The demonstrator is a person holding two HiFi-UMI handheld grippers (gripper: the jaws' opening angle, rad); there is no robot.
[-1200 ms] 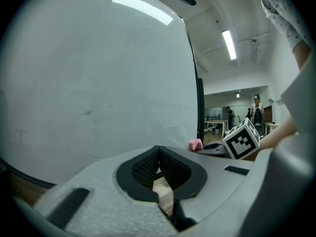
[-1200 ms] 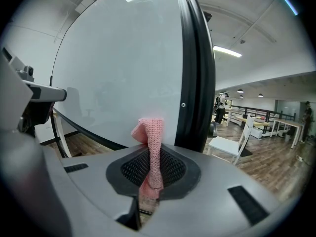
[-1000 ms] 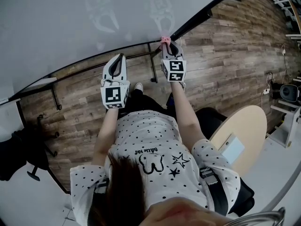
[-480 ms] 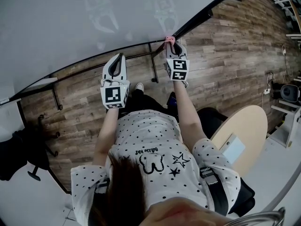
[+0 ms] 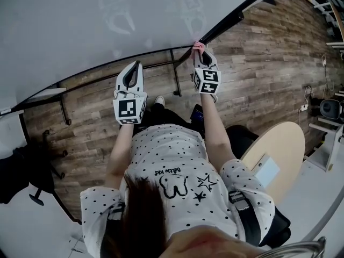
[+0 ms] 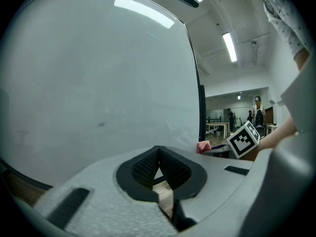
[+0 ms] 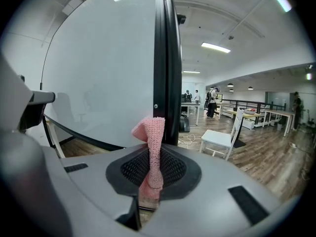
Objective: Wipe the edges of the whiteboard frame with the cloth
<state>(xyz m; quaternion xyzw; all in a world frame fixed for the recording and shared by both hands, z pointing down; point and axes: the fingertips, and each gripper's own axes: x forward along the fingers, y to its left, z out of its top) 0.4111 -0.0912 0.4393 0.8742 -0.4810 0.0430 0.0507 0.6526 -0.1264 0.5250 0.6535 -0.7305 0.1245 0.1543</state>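
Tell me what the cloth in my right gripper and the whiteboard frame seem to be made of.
The cloth looks like pink knitted or crocheted yarn, matte, with clear stitch rows. The whiteboard frame is a black, smooth, faintly glossy strip with a small fastener. It is probably painted metal or plastic; the look leaves that open.

We read one print only: small dark lettering (image 5: 165, 172) on the person's dotted shirt (image 5: 177, 144), behind the left gripper (image 5: 136, 64) and right gripper (image 5: 200, 46); it seems to end in "kid"; the rest is too small to read.
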